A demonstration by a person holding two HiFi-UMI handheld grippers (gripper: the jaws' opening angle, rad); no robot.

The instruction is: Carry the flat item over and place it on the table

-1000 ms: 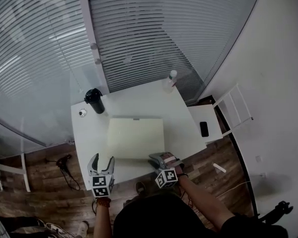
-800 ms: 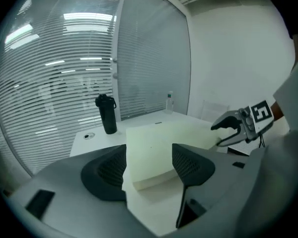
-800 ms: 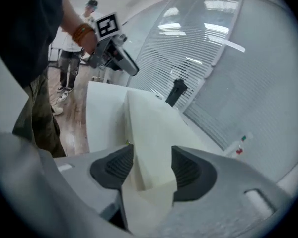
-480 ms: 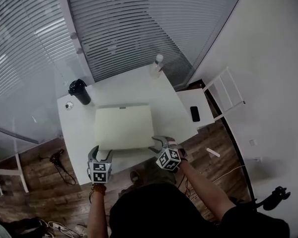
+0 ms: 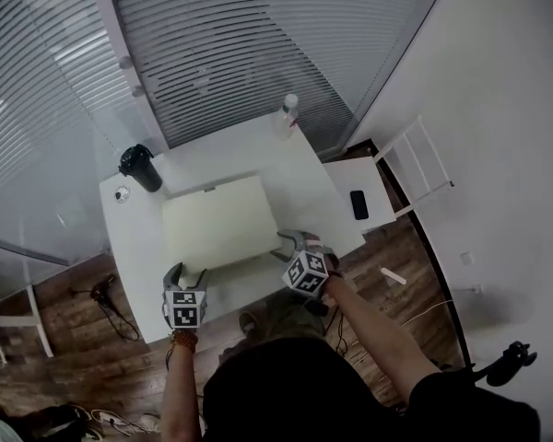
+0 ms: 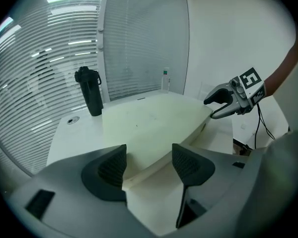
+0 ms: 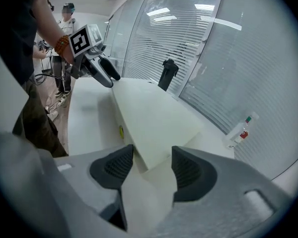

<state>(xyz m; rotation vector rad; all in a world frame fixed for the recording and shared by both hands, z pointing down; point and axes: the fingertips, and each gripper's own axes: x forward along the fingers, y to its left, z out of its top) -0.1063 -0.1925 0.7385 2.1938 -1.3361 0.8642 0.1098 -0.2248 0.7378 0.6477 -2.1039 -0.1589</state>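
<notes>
Head view: I see the white table set against slatted blinds, with the flat cream board lying across its middle. The left gripper sits at the board's near-left corner and the right gripper at its near-right corner. Both are at the table's near edge.

Left gripper view: I read the jaws as wide apart. The board's corner reaches into the gap between them. Neither pad is pressed on the board, so I log nothing clamped.

Right gripper view: same finding. The jaws stand well apart, straddling the other near corner, with no firm hold seen. A small yellow mark shows under the board's near side. I cannot tell whether that edge rests flat on the table or is slightly raised.

Other items noted:
- A black bottle stands upright at the far-left corner of the table, with a small round object just beside it.
- A clear bottle stands at the far-right corner.
- A dark phone lies on a white chair beside the table's right side.
</notes>
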